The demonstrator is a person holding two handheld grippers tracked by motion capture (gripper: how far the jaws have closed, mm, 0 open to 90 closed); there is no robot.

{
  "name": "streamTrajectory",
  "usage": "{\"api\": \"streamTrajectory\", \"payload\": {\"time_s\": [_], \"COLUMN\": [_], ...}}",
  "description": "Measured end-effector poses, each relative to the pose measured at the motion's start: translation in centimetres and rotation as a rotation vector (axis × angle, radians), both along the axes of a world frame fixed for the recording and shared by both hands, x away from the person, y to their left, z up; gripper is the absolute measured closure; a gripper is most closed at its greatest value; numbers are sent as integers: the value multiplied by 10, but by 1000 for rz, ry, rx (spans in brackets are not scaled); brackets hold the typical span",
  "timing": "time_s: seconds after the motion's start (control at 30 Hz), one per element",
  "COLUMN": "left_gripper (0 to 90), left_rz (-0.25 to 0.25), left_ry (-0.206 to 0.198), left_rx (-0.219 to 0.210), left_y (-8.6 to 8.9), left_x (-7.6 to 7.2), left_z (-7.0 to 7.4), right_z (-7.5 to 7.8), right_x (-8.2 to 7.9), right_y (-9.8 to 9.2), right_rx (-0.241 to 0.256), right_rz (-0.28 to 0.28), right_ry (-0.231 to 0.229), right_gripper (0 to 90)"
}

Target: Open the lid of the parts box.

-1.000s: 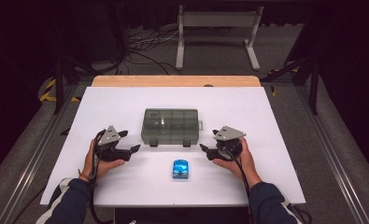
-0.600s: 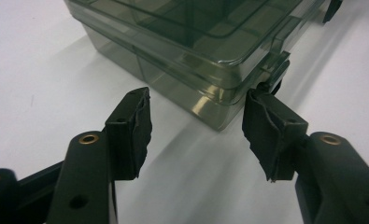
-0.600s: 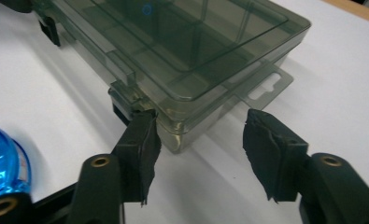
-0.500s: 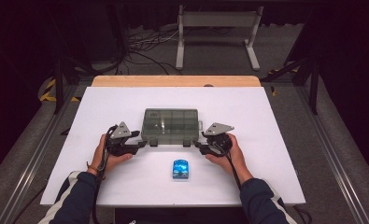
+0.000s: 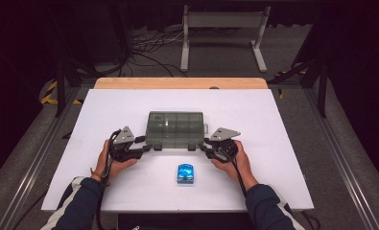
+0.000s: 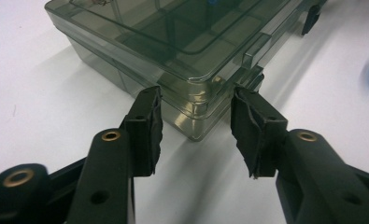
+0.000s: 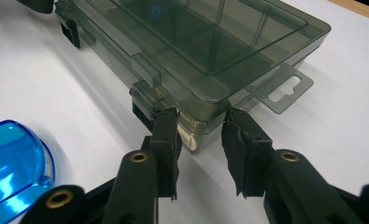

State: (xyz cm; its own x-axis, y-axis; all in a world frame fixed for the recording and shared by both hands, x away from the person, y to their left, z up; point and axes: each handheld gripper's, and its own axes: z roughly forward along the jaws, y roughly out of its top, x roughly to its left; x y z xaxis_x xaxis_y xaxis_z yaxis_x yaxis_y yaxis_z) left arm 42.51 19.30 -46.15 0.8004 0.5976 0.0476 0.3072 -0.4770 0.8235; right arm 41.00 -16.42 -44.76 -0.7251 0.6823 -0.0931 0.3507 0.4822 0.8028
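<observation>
Nearest the front edge of the desk (image 5: 105, 191), roughly at its middle, lies a small blue translucent case (image 5: 185, 173), flat on the white surface and apart from everything else.

Just beyond it, the person's two hands hold the grippers level on the desk, one to each side. The left gripper (image 6: 196, 122) is parted, its jaws set to either side of the near left corner of the smoky grey compartment box (image 5: 175, 129). The corner sits between the pads (image 6: 149, 126), close to them; no firm clamp is seen, and contact cannot be confirmed.

The right gripper (image 7: 200, 140) is likewise parted, straddling the near right corner of the same box. The pads stand very close to the plastic there; whether they touch it cannot be told.

The box lies flat at the middle of the desk, lid closed, dividers visible through it. Two dark latches sit on its front edge, a hang tab (image 7: 285, 88) projects from its right end.

Farther off, a strip of bare wood runs along the desk's far edge.
</observation>
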Motion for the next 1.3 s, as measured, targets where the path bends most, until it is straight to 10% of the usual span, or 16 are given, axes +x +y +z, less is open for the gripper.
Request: {"api": "streamTrajectory", "payload": {"time_s": [0.7,1.0,1.3], "left_gripper": [895,889,663], "left_rz": [13,33,121], "left_ry": [-56,-55,-123], "left_rx": [-46,-47,5], "left_y": [8,5,2], "left_x": [-11,-11,-8], "left_z": [12,12,12], "right_z": [5,7,6], "right_x": [-9,-11,-5], "right_y": [-3,-2,-4], "right_rx": [67,63,16], "right_rz": [-16,-30,-58], "right_ry": [-77,-117,-184], "right_gripper": [889,900,799]}}
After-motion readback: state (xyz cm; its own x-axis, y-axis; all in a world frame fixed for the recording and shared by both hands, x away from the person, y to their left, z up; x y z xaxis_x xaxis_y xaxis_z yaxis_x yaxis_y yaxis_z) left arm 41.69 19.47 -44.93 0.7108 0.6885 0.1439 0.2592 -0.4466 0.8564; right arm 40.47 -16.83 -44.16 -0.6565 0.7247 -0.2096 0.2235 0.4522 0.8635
